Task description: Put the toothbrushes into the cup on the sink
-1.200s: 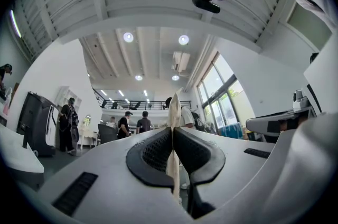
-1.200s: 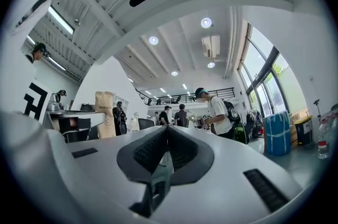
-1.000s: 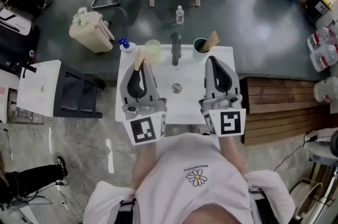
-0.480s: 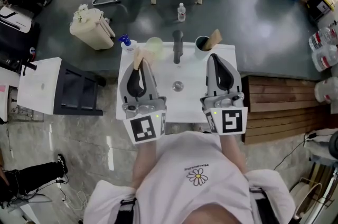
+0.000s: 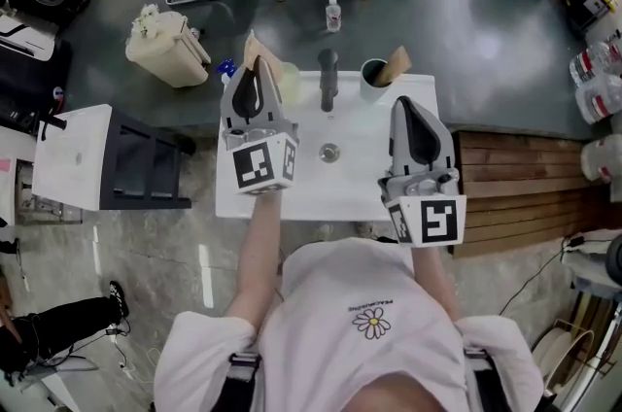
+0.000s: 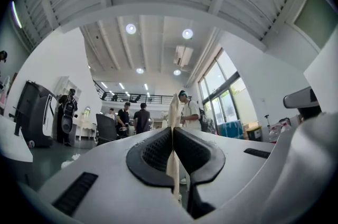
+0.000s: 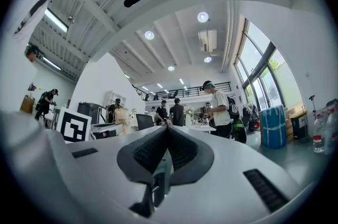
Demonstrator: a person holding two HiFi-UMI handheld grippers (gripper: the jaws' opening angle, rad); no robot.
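I am clamping the toothbrush (image 6: pixel 173 106) lengthwise in the left gripper (image 6: pixel 172 136). The dark cup (image 5: pixel 369 80) is sitting rightward, at the sink's (image 5: pixel 369 162) back edge. The right gripper (image 7: pixel 167 130) is staying out of it, closed and empty.

White sink (image 5: pixel 362 185), black faucet (image 5: pixel 328 75), dark cup (image 5: pixel 370 79), pale green cup (image 5: pixel 290 82)

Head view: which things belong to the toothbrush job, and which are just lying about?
Job: left gripper, shut on a toothbrush; pale cup; dark cup with a second toothbrush in it; sink.
Lying about: faucet, blue bottle, water bottle on the floor, bin.
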